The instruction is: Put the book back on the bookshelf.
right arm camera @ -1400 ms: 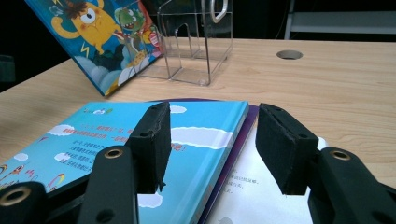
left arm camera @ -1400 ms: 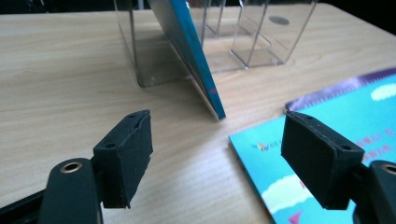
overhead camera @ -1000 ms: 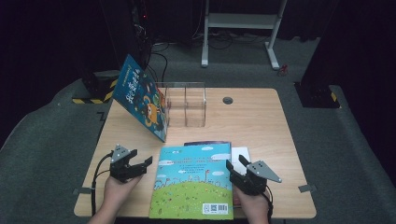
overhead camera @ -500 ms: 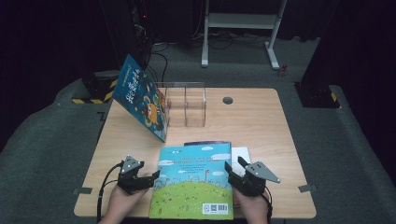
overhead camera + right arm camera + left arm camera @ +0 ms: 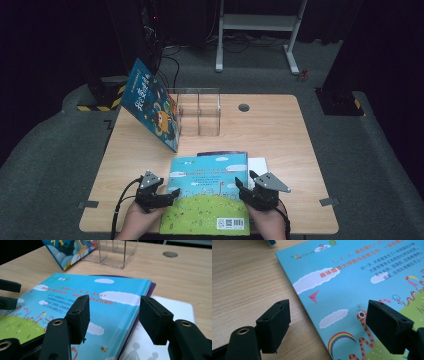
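Fingers of left gripper (image 5: 172, 192): spread, now brought in astride the picture book's (image 5: 209, 192) left edge. Right gripper (image 5: 239, 184): spread over its right edge. Book lies flat at the table's (image 5: 280, 130) near edge; lift judged imminent.

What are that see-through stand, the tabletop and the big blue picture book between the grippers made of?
The see-through stand looks like clear acrylic: glossy, with bright edges and the table visible through it. The tabletop shows pale wood grain with a matte finish, perhaps laminate rather than solid wood. The picture book seems to have a stiff printed board cover with a smooth, slightly shiny coating, judging by the soft sheen along its edge in the right gripper view.
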{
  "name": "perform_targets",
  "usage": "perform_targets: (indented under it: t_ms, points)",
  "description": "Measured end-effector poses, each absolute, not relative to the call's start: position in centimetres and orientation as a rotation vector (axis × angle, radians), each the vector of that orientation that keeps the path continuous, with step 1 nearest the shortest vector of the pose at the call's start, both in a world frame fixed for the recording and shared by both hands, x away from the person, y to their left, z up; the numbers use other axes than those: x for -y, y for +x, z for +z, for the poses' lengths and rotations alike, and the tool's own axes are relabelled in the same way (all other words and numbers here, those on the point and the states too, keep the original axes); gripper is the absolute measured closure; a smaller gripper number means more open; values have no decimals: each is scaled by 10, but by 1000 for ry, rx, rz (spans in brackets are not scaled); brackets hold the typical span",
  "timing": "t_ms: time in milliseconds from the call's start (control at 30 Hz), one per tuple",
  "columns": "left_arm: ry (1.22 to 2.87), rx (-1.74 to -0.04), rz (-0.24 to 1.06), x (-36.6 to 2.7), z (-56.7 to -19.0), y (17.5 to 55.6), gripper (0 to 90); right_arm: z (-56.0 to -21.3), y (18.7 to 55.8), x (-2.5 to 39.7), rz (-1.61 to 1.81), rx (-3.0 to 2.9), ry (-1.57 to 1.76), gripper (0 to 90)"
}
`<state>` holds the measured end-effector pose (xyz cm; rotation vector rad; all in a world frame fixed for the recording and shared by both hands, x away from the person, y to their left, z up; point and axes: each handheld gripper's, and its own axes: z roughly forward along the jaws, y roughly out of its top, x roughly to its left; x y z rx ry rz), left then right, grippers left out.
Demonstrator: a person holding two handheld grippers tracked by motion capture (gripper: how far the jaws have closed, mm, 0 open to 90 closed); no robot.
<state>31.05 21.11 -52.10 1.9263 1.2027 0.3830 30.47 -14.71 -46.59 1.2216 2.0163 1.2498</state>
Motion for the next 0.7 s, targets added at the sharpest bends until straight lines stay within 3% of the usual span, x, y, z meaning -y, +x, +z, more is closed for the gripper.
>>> perform_targets:
  t_ms: [700]
  points:
    - [1897, -1250, 270, -207, -523, 286, 167, -487, 280, 146, 1208, -2105, 1342, 415]
